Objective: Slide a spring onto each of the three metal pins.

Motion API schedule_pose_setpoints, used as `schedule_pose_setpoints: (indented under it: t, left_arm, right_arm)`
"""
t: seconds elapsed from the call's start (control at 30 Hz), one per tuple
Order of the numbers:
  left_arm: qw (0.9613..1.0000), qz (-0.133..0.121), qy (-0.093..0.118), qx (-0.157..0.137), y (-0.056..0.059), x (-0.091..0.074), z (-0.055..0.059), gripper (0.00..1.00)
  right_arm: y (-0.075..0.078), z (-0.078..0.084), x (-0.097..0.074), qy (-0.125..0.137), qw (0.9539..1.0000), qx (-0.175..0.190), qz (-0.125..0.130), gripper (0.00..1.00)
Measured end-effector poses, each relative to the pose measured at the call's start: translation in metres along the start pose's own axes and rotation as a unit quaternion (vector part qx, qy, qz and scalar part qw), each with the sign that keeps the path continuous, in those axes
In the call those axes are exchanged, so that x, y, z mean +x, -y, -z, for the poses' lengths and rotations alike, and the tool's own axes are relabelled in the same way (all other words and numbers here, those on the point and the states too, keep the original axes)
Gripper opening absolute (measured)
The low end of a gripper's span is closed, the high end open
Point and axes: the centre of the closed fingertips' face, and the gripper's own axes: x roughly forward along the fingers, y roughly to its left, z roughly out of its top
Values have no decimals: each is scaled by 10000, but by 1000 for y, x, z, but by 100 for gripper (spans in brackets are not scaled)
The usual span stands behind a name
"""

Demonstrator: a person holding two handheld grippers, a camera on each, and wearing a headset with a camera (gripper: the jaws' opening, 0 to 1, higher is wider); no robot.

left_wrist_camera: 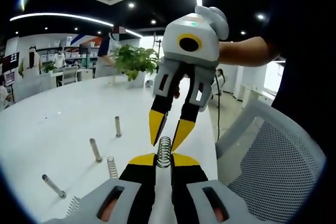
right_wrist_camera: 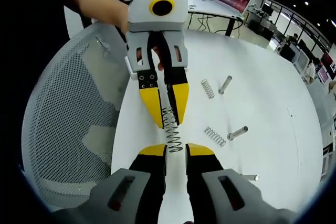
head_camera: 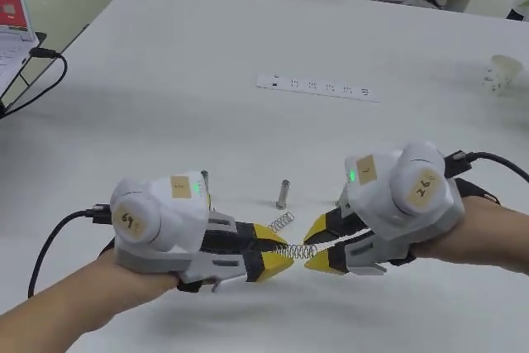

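Tips nose to nose over the desk [head_camera: 165, 80]: the left hand-held gripper [head_camera: 285, 260] is clenched on one end of a spring [head_camera: 297, 250], which runs level toward three o'clock into the right hand-held gripper [head_camera: 312, 255]. Those jaws bracket the other end. Pinching or merely flanking, I cannot tell. Just off at eleven o'clock a loose spring [head_camera: 282, 221] lies on the desk, with an upright pin [head_camera: 283, 194] at twelve beyond it. A white power strip [head_camera: 318, 87] sits farther out at twelve.
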Motion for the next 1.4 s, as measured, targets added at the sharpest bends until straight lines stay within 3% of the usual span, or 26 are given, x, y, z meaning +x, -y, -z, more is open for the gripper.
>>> schedule_pose_setpoints:
  t: [0.2, 0.47, 0.9, 1.1, 1.2, 1.4]
  left_arm:
    - [10000, 9, 48, -41, 0, -1, -2, 2]
    - [9999, -19, 66, -103, -1, -3, -3, 2]
    - [9999, -37, -40, -105, -2, -7, 2, 2]
    - [9999, -8, -76, -72, 0, -6, 4, 2]
    - [9999, -26, -106, 7, 1, -7, 5, 2]
    - [9999, -41, -85, 46, 1, -7, 4, 2]
  right_arm:
    - [-1, 4, -1, -2, 10000, -29, 24, 10]
    - [1, -3, -2, 225, 9996, -117, 114, 7]
    - [2, -17, -13, 377, 9986, -309, 223, 7]
    - [1, -28, -21, 631, 9974, -302, 169, 7]
    - [-2, -39, -24, 991, 9951, -64, 28, 7]
    - [-5, -48, -25, 1231, 9924, 73, -35, 4]
